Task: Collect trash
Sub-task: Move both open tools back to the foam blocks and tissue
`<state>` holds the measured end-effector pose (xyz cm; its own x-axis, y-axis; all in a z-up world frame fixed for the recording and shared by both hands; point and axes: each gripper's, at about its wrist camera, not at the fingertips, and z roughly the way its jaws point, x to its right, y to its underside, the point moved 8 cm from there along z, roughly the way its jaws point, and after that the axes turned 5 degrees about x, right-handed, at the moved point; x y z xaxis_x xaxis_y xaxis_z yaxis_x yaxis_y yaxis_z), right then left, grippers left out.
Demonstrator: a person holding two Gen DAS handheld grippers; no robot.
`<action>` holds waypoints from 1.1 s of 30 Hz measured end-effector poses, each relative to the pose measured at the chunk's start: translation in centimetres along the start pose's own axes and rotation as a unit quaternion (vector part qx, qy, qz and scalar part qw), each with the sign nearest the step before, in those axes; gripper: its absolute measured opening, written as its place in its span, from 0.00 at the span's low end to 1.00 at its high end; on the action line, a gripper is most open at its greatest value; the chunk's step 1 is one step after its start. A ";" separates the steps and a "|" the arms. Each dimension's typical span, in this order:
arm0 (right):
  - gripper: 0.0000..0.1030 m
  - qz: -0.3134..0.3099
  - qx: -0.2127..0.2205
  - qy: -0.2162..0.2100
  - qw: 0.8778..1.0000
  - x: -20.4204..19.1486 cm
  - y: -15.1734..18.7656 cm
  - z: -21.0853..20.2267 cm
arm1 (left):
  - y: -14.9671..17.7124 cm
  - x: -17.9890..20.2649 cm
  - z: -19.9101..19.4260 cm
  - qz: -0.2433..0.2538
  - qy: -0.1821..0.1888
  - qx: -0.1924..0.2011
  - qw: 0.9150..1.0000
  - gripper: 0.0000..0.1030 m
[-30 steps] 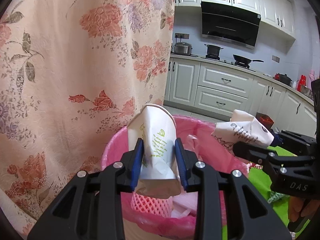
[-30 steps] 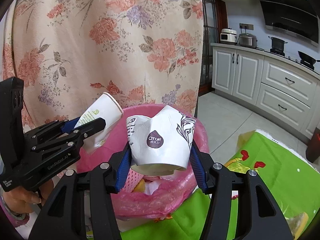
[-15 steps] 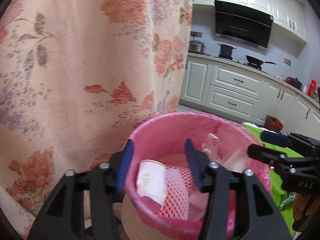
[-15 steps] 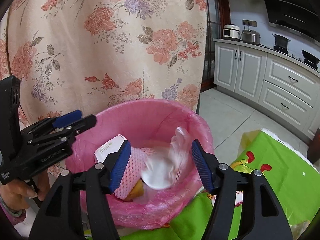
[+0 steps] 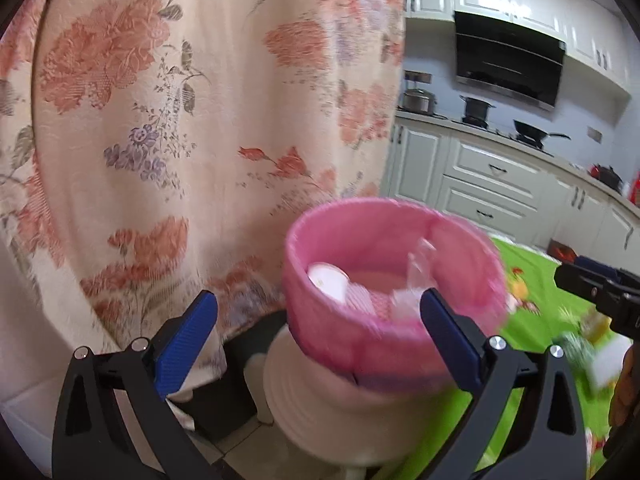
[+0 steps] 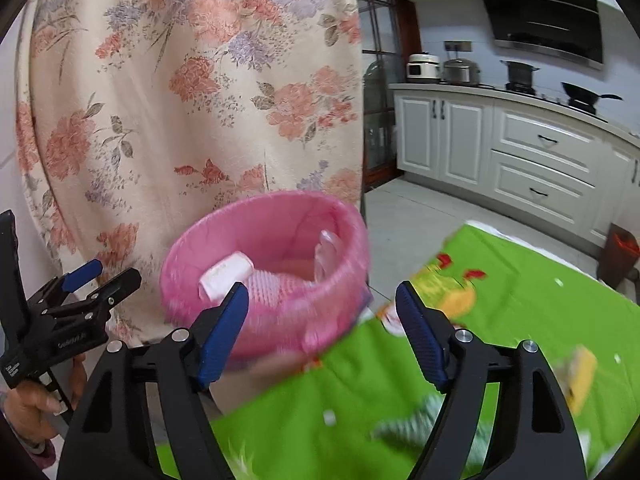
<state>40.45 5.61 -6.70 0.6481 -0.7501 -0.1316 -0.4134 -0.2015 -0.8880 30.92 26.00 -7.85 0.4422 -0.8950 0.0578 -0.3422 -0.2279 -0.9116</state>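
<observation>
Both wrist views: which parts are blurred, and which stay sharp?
Left wrist view: the pink bin and green cloth are smeared by motion blur, while the left gripper stays sharp. Right wrist view: the bin and cloth are blurred, the right gripper crisp; fisheye bends the cabinets.

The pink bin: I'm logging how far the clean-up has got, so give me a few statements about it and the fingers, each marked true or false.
1. A paper cup lies inside the pink bin. True.
2. The left gripper is clamped on a cup. False: nothing is between its fingers, and they are opening.
3. The bin is lined with a pink bag. True.
4. The right gripper carries a crushed cup. False: its fingers hold nothing and are opening.
5. The green cloth is draped over the bin. False: it lies beside the bin.
</observation>
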 end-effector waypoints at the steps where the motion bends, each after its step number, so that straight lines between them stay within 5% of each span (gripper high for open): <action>1: 0.73 0.000 -0.001 0.006 1.000 0.2 0.5 -0.7 | 0.7 0.9 -0.9 0.006 0.015 -0.006 1.000 0.95; 18: 0.76 0.070 -0.018 0.128 0.989 9.3 11.9 -15.2 | 8.6 16.1 -9.2 0.097 0.147 -0.051 0.983 0.95; 33: 0.77 0.135 -0.020 0.224 0.965 19.0 15.7 -20.8 | 11.3 27.6 -9.6 0.155 0.224 -0.072 0.960 0.95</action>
<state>32.95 -24.86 -13.98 0.1757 -0.9738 -0.1446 -0.5582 0.0224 -0.8294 31.33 -4.91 -12.62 -0.0884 -0.9960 -0.0093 -0.5253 0.0545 -0.8492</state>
